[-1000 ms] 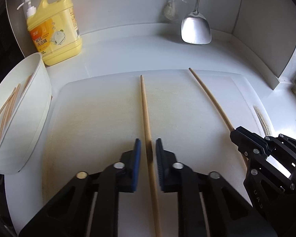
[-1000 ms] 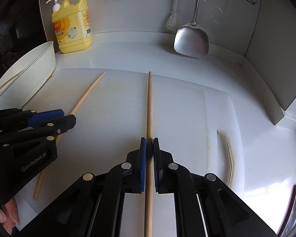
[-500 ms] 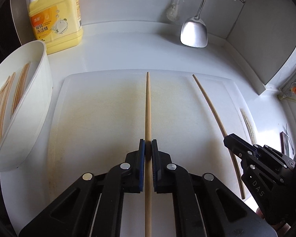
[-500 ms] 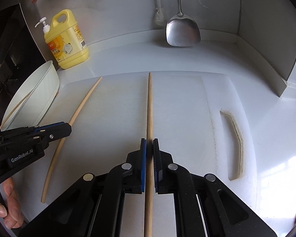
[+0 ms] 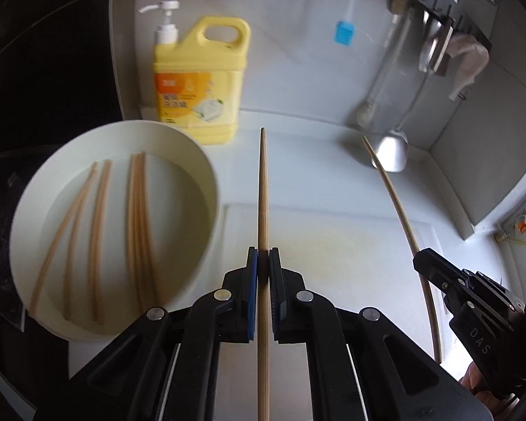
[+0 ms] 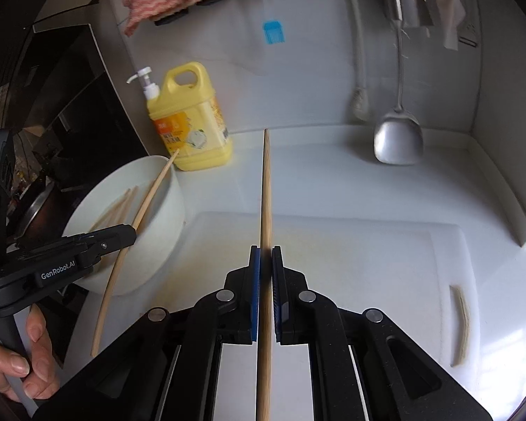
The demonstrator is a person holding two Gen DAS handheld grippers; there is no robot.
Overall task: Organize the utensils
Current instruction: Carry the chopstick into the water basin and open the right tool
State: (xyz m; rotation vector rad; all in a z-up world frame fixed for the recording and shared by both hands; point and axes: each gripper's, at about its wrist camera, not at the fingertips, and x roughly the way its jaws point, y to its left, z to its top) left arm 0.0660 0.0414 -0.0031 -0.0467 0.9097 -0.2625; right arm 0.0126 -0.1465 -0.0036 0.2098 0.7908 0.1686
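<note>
- Since the earlier frames both chopsticks are off the cutting board and in the air, and the white bowl, which sat at the left edge of the left wrist view, now fills its left half.
- Far left in the left wrist view: the bowl holds several chopsticks already, lying roughly parallel, their long axes running from lower left to upper middle of the frame.
- Centre of that view: the left gripper is pressed together on the left chopstick, pinching it low on the shaft. The stick runs straight up the frame, its tip ending just right of the yellow detergent bottle.
- The bowl lies to the left of the stick, beside it rather than under it; the rim is close to the shaft, and the stick's axis roughly matches the sticks inside.
- In the right wrist view the left stick's tip crosses over the bowl's far rim, so I judge the left hand the nearer and likely first to drop.
- Right side of the left wrist view: the right gripper is likewise clamped on the right chopstick, which points up the middle of its own frame.
- That stick hangs above the board, with the bowl well off to its left.
- A person's hand shows at lower left of the right wrist view.
</note>
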